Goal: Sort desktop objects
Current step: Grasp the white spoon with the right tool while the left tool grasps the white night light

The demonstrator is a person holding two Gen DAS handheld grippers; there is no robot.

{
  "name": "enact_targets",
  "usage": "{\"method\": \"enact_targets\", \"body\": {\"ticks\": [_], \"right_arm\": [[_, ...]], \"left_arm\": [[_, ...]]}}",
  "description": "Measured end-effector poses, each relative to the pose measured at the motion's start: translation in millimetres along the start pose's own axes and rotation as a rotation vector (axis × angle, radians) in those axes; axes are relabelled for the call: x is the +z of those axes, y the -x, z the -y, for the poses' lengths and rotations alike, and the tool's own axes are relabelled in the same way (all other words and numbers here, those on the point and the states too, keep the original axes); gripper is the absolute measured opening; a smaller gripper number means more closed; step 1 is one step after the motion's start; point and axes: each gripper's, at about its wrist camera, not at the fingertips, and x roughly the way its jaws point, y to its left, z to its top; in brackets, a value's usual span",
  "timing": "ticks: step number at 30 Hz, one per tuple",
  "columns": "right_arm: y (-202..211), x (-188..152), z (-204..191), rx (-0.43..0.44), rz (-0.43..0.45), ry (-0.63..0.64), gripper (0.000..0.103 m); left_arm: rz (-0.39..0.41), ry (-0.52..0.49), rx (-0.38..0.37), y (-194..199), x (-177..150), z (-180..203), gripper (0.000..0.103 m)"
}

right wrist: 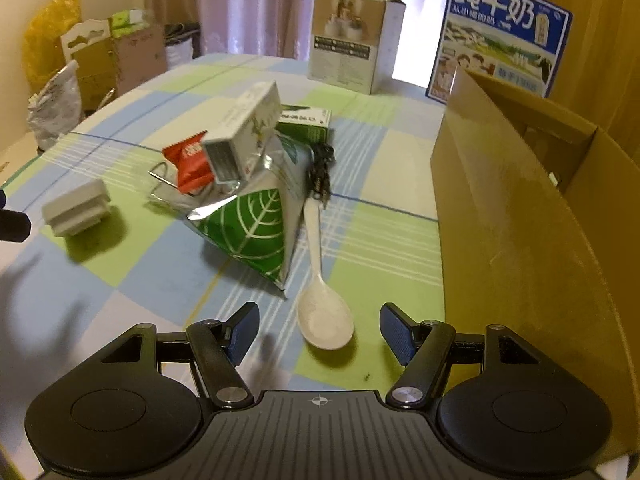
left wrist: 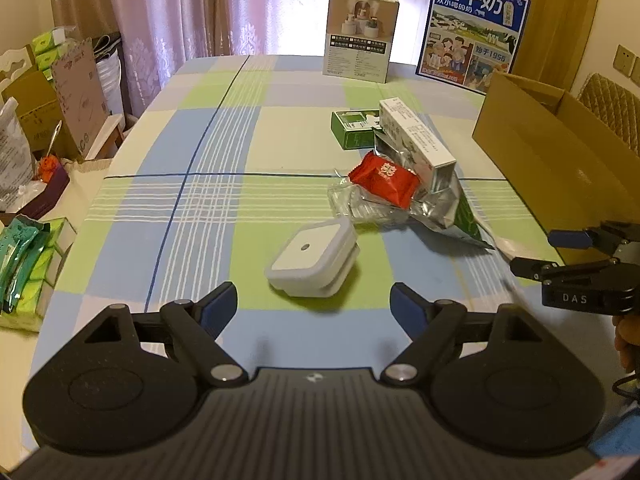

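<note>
The left gripper (left wrist: 314,300) is hovering low over the checked blue, green and white tablecloth (left wrist: 192,148), its blue-padded fingers spread wide and gripping nothing. Just ahead of them a small white square plastic device with a dark centre dot (left wrist: 314,262) is sitting tilted on the cloth. The right gripper (right wrist: 320,330) is likewise hanging with its fingers released and apart, and the bowl of a white plastic spoon (right wrist: 324,320) is lying between its tips without touching either pad.

Beyond the spoon's bowl, a crumpled green and silver foil bag with a white leaf print (right wrist: 250,228) is lying beside the handle. A red sealed snack packet (left wrist: 384,180) and a long white carton with green print (left wrist: 416,140) are resting on the pile above it, with a green flat box (left wrist: 352,128) behind. A black coiled cable (right wrist: 320,168) is lying at the spoon's handle end.

To the right, an open brown cardboard box (right wrist: 520,208) is standing on the table. Farther back, a tall white product box (left wrist: 360,36) and a blue milk carton case (left wrist: 476,28) are standing upright.
</note>
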Motion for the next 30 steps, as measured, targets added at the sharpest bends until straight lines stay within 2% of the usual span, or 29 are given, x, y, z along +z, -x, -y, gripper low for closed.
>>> {"method": "enact_targets", "body": {"ticks": [8, 12, 16, 18, 26, 30], "right_arm": [[-9.7, 1.4, 6.5, 0.011, -0.014, -0.041, 0.063], [-15.4, 2.4, 7.0, 0.015, -0.035, -0.042, 0.051], [-21.0, 3.2, 7.6, 0.021, -0.062, -0.053, 0.043], [-21.0, 3.5, 8.9, 0.030, -0.070, -0.071, 0.030], [-16.2, 2.3, 5.3, 0.003, -0.094, -0.086, 0.030], [-14.9, 0.8, 1.6, 0.016, -0.095, -0.086, 0.030]], "left_arm": [[-0.018, 0.003, -0.020, -22.0, 3.5, -2.8, 0.080], [-0.021, -0.012, -0.039, -30.9, 5.9, -2.9, 0.080], [-0.021, -0.004, -0.071, -39.9, 8.7, -7.2, 0.081], [-0.024, -0.008, -0.078, -44.2, 10.1, -9.5, 0.081], [-0.030, -0.019, -0.129, -59.6, 16.2, -19.4, 0.083], [-0.060, -0.039, -0.140, -71.7, 20.7, -20.9, 0.083]]}}
